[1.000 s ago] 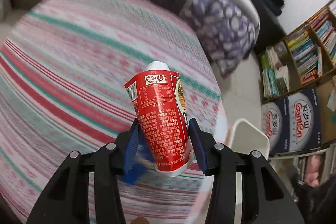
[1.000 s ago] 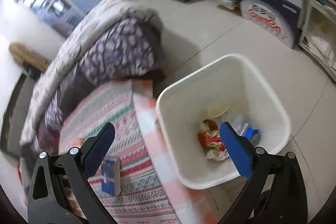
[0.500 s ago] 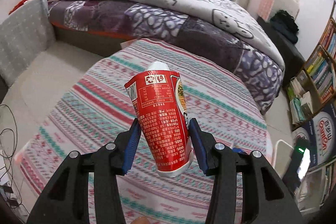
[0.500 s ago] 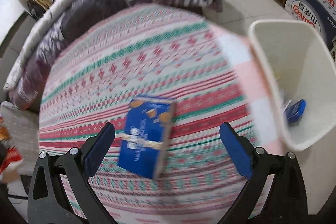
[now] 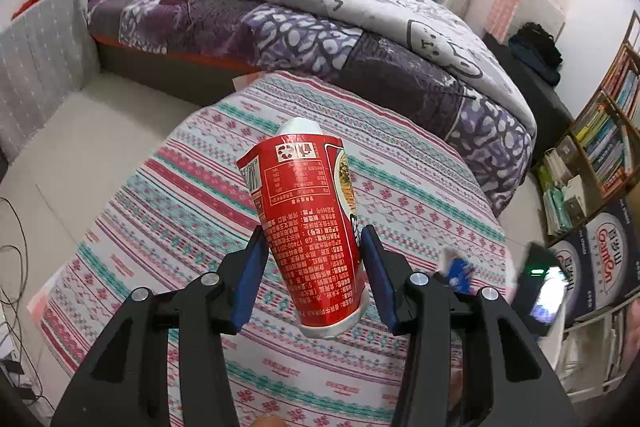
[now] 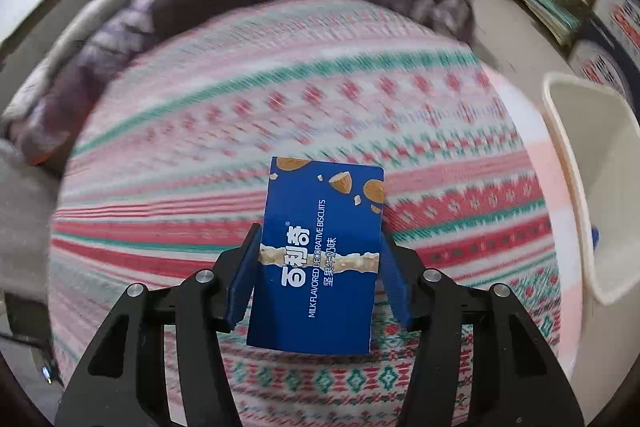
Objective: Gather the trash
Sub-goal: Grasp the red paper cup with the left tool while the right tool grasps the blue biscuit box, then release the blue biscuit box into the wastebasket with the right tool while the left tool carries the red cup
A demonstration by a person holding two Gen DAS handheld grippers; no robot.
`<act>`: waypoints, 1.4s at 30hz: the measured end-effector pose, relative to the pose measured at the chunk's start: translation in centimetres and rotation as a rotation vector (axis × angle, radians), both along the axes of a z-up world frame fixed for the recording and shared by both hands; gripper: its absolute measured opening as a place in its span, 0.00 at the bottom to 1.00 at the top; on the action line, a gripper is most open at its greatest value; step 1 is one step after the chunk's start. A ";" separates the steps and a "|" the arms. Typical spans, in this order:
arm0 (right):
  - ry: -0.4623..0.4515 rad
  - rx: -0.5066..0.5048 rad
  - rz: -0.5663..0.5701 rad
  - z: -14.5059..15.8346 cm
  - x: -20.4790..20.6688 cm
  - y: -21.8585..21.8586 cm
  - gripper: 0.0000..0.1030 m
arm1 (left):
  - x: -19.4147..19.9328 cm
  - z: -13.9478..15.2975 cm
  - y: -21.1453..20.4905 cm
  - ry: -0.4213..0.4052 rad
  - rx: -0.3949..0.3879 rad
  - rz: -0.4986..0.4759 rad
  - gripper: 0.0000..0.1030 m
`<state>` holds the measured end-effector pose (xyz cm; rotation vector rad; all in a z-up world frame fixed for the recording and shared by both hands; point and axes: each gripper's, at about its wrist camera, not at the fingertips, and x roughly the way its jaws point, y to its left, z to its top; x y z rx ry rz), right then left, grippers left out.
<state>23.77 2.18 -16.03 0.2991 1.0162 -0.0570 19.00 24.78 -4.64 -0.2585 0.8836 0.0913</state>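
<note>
While the red noodle cup [image 5: 312, 227] is clamped mid-frame by the left gripper [image 5: 314, 275], the right gripper [image 6: 316, 267] has just been closing on the blue biscuit box [image 6: 320, 255], lower centre; gripped low, either could tilt and slip before the white bin [image 6: 576, 187] at right is reached.

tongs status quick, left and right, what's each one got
Left tongs: shut on the red noodle cup.
Right tongs: jaws just closed, shut on the blue biscuit box.

Red cup [image 5: 310, 227], blue biscuit box [image 6: 320, 259], pink-and-teal patterned cloth [image 6: 280, 99].
</note>
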 end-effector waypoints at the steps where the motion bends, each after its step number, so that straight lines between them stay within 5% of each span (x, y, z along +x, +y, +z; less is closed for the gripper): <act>1: -0.025 0.004 0.021 0.8 -0.3 0.1 0.51 | -0.2 0.2 0.1 -0.011 0.015 0.006 0.46; 9: -0.246 -0.048 0.128 8.1 -4.1 0.6 0.51 | -1.3 0.9 0.1 -0.084 0.060 0.044 0.46; 15: -0.337 -0.091 0.117 8.3 -6.3 -0.7 0.51 | -2.0 0.6 -0.9 -0.123 0.143 0.073 0.46; 42: -0.372 -0.140 0.038 9.2 -8.2 -4.8 0.52 | -2.6 0.5 -9.0 -0.163 0.200 -0.046 0.47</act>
